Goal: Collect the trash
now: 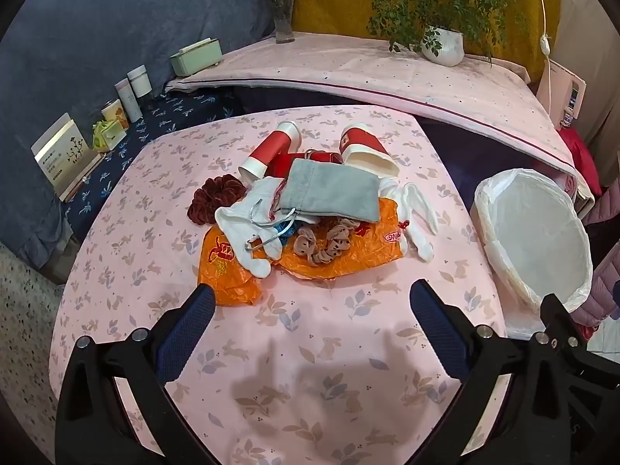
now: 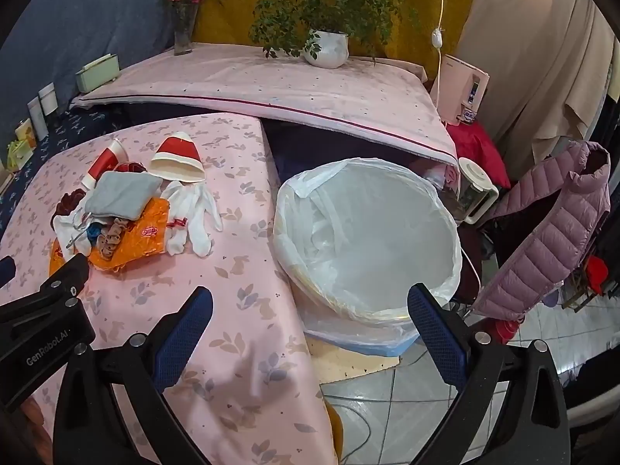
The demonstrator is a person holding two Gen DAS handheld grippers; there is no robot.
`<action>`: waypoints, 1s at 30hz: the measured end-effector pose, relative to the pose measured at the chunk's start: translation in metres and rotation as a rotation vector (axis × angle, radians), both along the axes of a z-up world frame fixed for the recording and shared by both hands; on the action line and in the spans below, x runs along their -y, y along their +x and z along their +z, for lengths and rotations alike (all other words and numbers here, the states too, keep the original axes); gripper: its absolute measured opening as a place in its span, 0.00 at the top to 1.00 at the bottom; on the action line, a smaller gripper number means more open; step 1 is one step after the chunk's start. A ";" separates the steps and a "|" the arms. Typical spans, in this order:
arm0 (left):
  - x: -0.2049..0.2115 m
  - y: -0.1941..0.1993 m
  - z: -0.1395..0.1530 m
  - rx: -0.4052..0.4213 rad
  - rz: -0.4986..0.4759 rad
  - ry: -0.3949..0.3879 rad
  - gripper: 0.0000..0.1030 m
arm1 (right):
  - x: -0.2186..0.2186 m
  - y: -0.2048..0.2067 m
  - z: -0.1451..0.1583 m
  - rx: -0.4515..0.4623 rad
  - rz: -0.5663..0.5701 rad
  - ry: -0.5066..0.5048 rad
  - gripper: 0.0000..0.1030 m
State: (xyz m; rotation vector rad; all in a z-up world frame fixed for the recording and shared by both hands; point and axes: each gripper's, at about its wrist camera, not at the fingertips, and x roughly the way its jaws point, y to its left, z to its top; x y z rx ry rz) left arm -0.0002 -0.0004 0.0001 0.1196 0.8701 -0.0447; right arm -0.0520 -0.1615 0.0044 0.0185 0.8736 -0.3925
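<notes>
Evidently nothing is gripped yet: left gripper (image 1: 312,302) and right gripper (image 2: 310,306) are spread, empty. Crumpled orange plastic wrapper (image 1: 310,255) lies nearest; white-lined round bin (image 2: 368,232) waits beside the table.

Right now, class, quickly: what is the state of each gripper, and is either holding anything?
Left gripper: open, holding nothing, above the pink tablecloth.
Right gripper: open, holding nothing, near the lined trash bin.

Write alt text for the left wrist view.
A pile of clutter sits on a pink tablecloth: red paper cups, a grey pouch, white gloves and an orange plastic bag. The open left gripper hovers short of it; a lined bin stands right.
</notes>
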 end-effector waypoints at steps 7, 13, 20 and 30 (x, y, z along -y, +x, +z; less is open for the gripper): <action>0.000 -0.002 0.001 0.005 -0.001 -0.004 0.07 | 0.000 0.000 -0.001 -0.001 -0.002 0.006 0.07; 0.001 -0.002 0.000 0.005 -0.001 -0.004 0.07 | 0.000 0.001 0.001 -0.003 -0.003 -0.002 0.06; 0.006 0.002 0.006 0.006 -0.012 -0.014 0.07 | 0.004 0.001 0.003 0.002 -0.013 -0.004 0.07; 0.010 -0.001 0.011 0.017 -0.025 -0.024 0.07 | 0.009 -0.001 0.008 0.007 -0.024 -0.012 0.07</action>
